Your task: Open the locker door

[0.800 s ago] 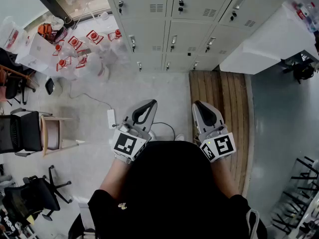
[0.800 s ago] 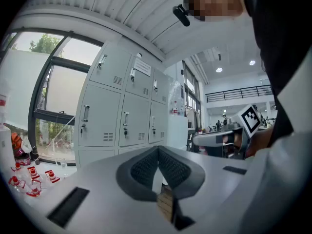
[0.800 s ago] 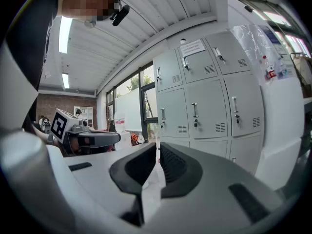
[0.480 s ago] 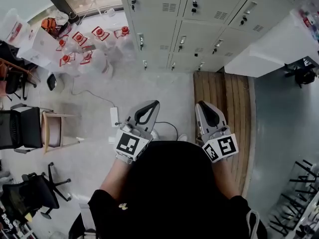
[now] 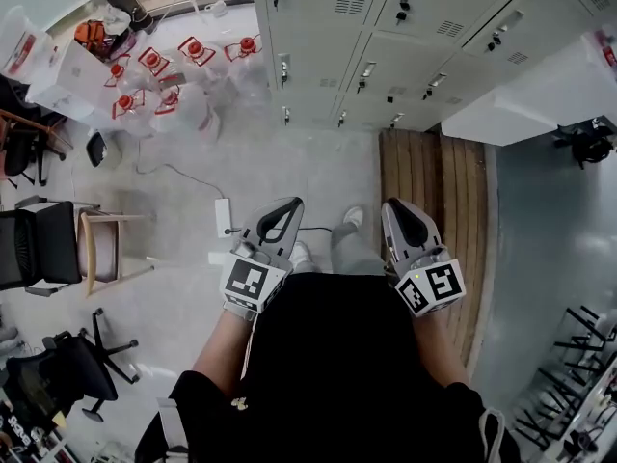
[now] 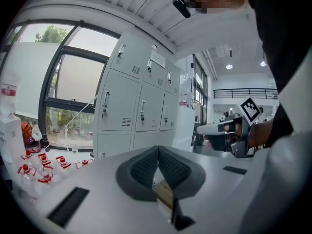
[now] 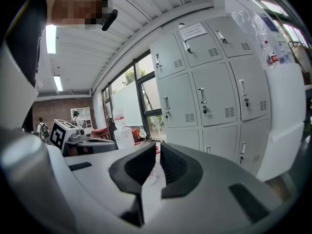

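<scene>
The grey lockers (image 5: 386, 27) fill the top of the head view, all doors closed, each with a small handle (image 5: 367, 73). Both grippers are held close to the person's body, well short of the lockers. My left gripper (image 5: 293, 203) is shut with nothing between its pads. My right gripper (image 5: 388, 204) also looks shut and empty. The left gripper view looks past its closed tip (image 6: 158, 148) to the lockers (image 6: 141, 106) some way ahead. From the right gripper (image 7: 158, 146), the lockers (image 7: 214, 96) stand ahead and to the right.
Clear bottles with red caps (image 5: 159, 75) are stacked on the floor left of the lockers. A white counter (image 5: 540, 95) juts out at the right. Wooden decking (image 5: 434, 191) lies before the lockers. A wooden stool (image 5: 101, 254), office chairs (image 5: 39, 249) and a power strip (image 5: 223, 217) stand at the left.
The person has stepped toward the lockers, which now sit nearer and more to the right; a foot and leg show between the grippers. Both grippers keep their pose and stay shut.
</scene>
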A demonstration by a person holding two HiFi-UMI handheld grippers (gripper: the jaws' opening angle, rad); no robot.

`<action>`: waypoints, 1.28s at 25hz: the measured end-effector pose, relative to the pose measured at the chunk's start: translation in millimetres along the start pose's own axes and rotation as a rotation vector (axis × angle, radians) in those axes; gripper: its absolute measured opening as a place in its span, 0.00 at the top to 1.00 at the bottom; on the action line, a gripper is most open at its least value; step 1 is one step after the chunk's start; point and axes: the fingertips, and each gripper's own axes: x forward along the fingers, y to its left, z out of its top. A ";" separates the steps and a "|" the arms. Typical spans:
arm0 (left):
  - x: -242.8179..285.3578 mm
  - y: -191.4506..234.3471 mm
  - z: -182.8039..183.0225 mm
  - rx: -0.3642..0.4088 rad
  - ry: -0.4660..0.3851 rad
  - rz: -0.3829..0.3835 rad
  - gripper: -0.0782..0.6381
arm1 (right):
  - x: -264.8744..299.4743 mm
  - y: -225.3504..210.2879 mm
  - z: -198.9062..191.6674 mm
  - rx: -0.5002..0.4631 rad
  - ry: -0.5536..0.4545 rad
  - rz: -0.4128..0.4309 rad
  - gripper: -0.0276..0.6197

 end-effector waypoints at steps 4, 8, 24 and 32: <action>23.7 10.0 -6.2 0.005 0.036 0.011 0.86 | 28.6 -17.9 -2.2 0.041 0.010 0.026 0.89; 61.1 26.1 -8.2 0.005 0.079 0.039 0.86 | 65.1 -45.0 -1.5 0.059 0.020 0.079 0.89; 183.7 116.1 -18.5 -0.472 0.031 0.199 0.86 | 180.6 -141.7 38.1 0.104 0.066 0.267 0.89; 202.7 188.1 -58.0 -0.688 0.011 0.168 0.86 | 207.3 -135.3 32.3 0.112 0.091 0.213 0.89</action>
